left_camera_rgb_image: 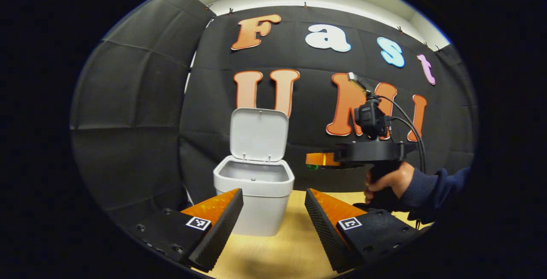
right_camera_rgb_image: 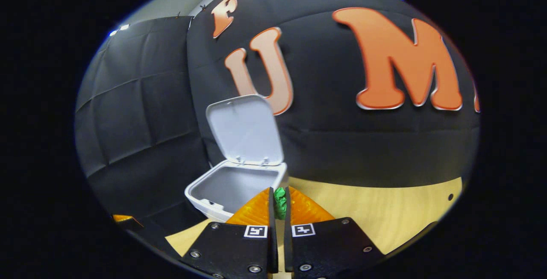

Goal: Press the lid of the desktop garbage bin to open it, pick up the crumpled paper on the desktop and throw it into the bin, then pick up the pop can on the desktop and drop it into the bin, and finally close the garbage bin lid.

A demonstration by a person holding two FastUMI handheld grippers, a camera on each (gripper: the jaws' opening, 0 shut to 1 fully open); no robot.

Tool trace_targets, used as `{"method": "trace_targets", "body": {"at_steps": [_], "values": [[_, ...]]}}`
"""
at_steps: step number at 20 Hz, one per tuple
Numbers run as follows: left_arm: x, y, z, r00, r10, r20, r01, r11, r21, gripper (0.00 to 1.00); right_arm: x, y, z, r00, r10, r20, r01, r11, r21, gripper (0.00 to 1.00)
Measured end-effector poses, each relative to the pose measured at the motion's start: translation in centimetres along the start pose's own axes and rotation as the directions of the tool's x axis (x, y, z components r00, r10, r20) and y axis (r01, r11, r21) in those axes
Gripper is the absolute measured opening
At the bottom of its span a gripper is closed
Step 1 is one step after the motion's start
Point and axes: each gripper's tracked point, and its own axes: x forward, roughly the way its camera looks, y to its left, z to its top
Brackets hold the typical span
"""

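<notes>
The white desktop bin (left_camera_rgb_image: 254, 189) stands on the wooden table with its lid (left_camera_rgb_image: 258, 133) tipped up and open. My left gripper (left_camera_rgb_image: 273, 212) sits low in front of it, open, with nothing between its fingers. To the right, a hand (left_camera_rgb_image: 386, 180) holds my right gripper (left_camera_rgb_image: 311, 162) in the air beside the bin's rim. In the right gripper view, that gripper (right_camera_rgb_image: 278, 193) is shut on the green crumpled paper (right_camera_rgb_image: 280, 204), just right of and above the open bin (right_camera_rgb_image: 205, 202), whose lid (right_camera_rgb_image: 243, 129) stands upright.
Bare light wood table (left_camera_rgb_image: 295, 232) lies between my left fingers and stretches right of the bin (right_camera_rgb_image: 384, 215). The black cloth wall rises close behind the bin. A dark sleeve (left_camera_rgb_image: 431, 185) reaches in from the right.
</notes>
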Motion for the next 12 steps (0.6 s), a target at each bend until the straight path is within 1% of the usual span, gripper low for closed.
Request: {"method": "trace_targets", "body": {"at_steps": [1, 2, 4, 5, 8, 9, 10, 12], "values": [[-0.4, 1.5, 0.0, 1.000, 0.030, 0.004, -0.030, 1.000, -0.002, 0.92, 1.5, 1.1, -0.3, 1.000, 0.011, -0.017, -0.011, 1.000, -0.011, 0.06], [-0.6, 2.7, -0.1, 0.998, 0.058, 0.006, -0.057, 0.998, -0.006, 0.92, 3.9, 3.1, -0.4, 0.999, 0.023, -0.026, -0.023, 1.000, -0.014, 0.06], [-1.3, 4.9, -0.4, 0.994, 0.105, 0.001, -0.105, 0.994, -0.022, 0.92, 6.7, 4.5, -0.7, 0.999, 0.014, -0.034, -0.015, 0.999, -0.028, 0.06], [-1.5, 6.0, -0.6, 0.992, 0.130, -0.002, -0.130, 0.991, -0.028, 0.91, 7.8, 4.6, -0.8, 0.999, -0.004, -0.034, 0.003, 1.000, -0.028, 0.06], [-1.8, 8.4, -1.3, 0.984, 0.177, -0.016, -0.178, 0.983, -0.044, 0.88, 9.9, 3.6, -1.8, 0.997, -0.051, -0.054, 0.052, 0.998, 0.029, 0.06], [-1.9, 8.9, -1.4, 0.982, 0.186, -0.018, -0.187, 0.981, -0.046, 0.88, 10.5, 3.3, -2.0, 0.997, -0.059, -0.054, 0.061, 0.997, 0.043, 0.09], [-1.7, 9.2, -1.5, 0.982, 0.190, -0.021, -0.191, 0.981, -0.047, 0.88, 10.9, 3.1, -1.9, 0.996, -0.077, -0.048, 0.079, 0.996, 0.048, 0.10], [-1.5, 9.2, -1.9, 0.982, 0.185, -0.030, -0.187, 0.981, -0.046, 0.88, 11.2, 3.0, -2.1, 0.995, -0.083, -0.053, 0.085, 0.996, 0.040, 0.12]]}}
